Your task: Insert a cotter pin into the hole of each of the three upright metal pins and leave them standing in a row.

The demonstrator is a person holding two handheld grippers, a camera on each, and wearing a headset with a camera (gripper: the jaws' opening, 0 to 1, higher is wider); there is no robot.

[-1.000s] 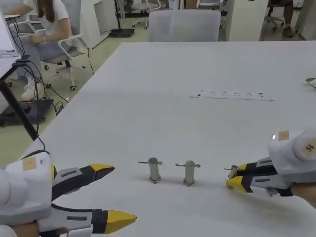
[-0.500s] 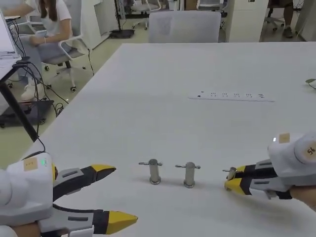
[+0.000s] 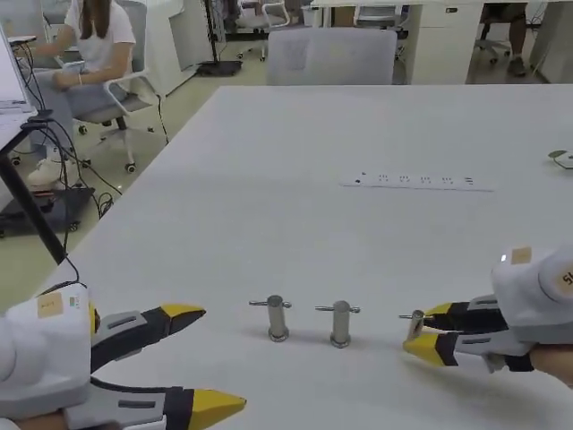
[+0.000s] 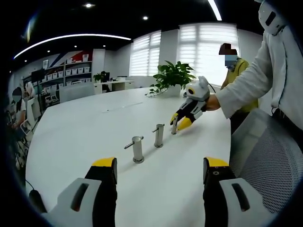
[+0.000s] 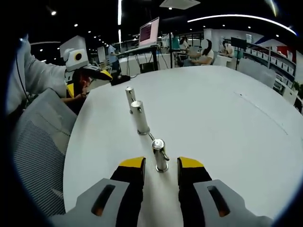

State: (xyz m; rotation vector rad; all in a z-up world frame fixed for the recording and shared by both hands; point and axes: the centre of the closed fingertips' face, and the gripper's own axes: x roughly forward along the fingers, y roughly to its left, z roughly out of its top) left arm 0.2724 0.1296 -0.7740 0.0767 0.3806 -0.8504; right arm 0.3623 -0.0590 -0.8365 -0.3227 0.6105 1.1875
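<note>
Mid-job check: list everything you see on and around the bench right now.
metal pins: three, silver, upright in a row, cotter pin through each; left pin, middle pin, right pin.
table: one, white, under them.
power strip: one, white, on the table beyond the row.
chair: one, grey, far end.
seated person: one, white top, far left.
potted plant: one, green, near the windows.
left gripper: one, yellow-tipped jaws wide apart, left of the row.
right gripper: one, yellow-tipped jaws flanking the right pin, gaps visible.

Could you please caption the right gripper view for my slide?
Right gripper straddles the nearest pin; the middle pin and far pin stand in line behind it on the table.
</note>
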